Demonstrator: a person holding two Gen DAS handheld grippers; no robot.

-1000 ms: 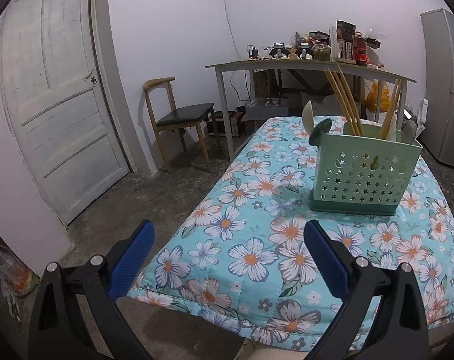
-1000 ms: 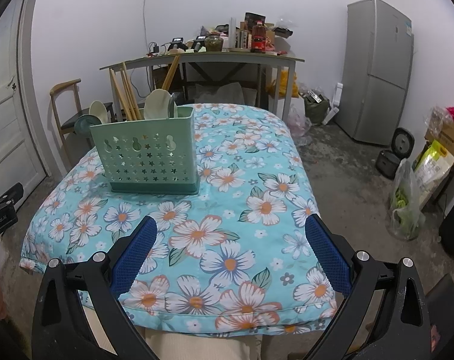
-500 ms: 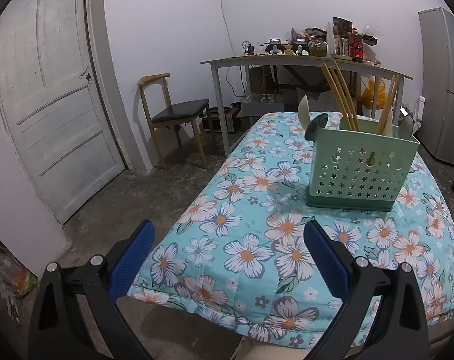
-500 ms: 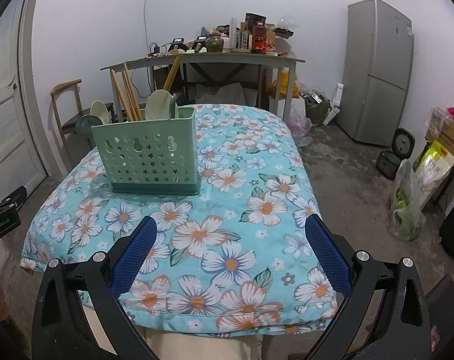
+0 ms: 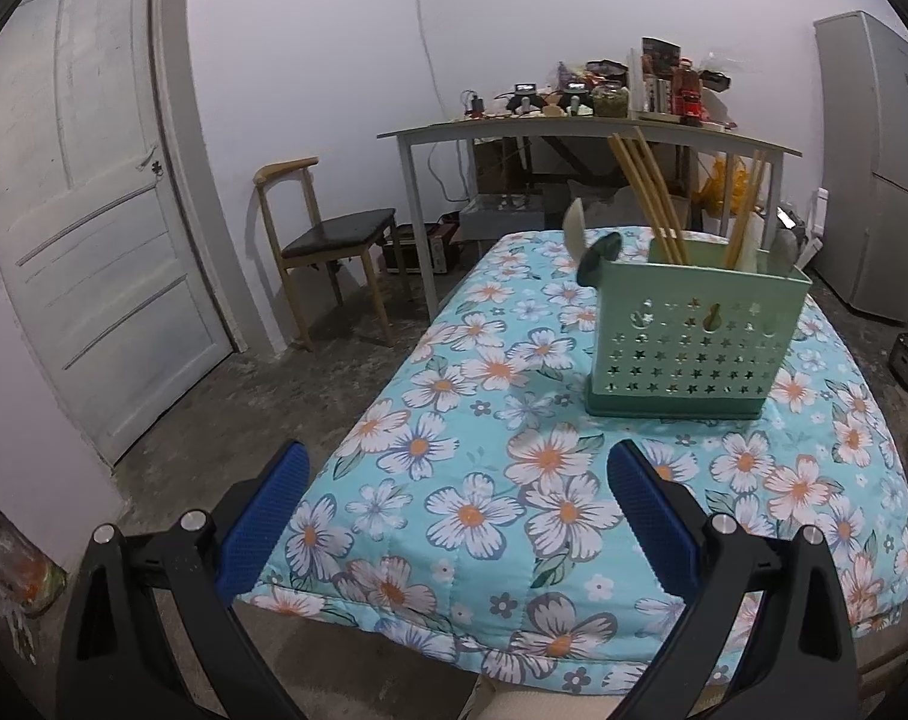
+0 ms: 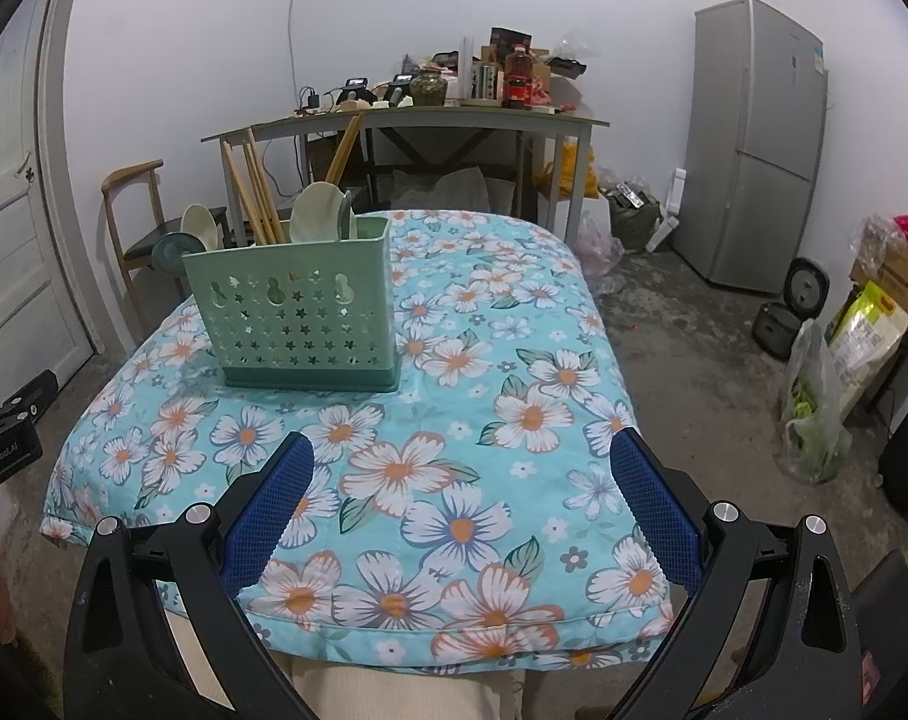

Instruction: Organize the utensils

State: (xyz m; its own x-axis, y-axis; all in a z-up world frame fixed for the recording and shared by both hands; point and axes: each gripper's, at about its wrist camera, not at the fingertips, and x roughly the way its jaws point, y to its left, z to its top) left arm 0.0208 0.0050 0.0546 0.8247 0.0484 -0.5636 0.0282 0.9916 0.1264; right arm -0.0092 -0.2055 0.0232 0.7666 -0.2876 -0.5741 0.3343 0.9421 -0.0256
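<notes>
A mint-green utensil holder (image 5: 691, 343) with star cut-outs stands on the floral tablecloth (image 5: 514, 480). It also shows in the right wrist view (image 6: 297, 318). Wooden chopsticks (image 5: 649, 195) and pale spoons (image 6: 315, 216) stand upright in it, with a dark green spoon (image 5: 601, 255) at its left end. My left gripper (image 5: 457, 480) is open and empty near the table's front left corner. My right gripper (image 6: 460, 474) is open and empty over the table's front edge. Both are well short of the holder.
A wooden chair (image 5: 327, 234) and a white door (image 5: 87, 228) are at the left. A cluttered grey desk (image 6: 405, 120) stands behind the table. A grey fridge (image 6: 754, 144), a rice cooker (image 6: 781, 324) and bags (image 6: 814, 414) are at the right.
The left gripper has drifted slightly back and to the left, so the holder sits a little lower and further off in its view. The right gripper has barely moved. Both stay open.
</notes>
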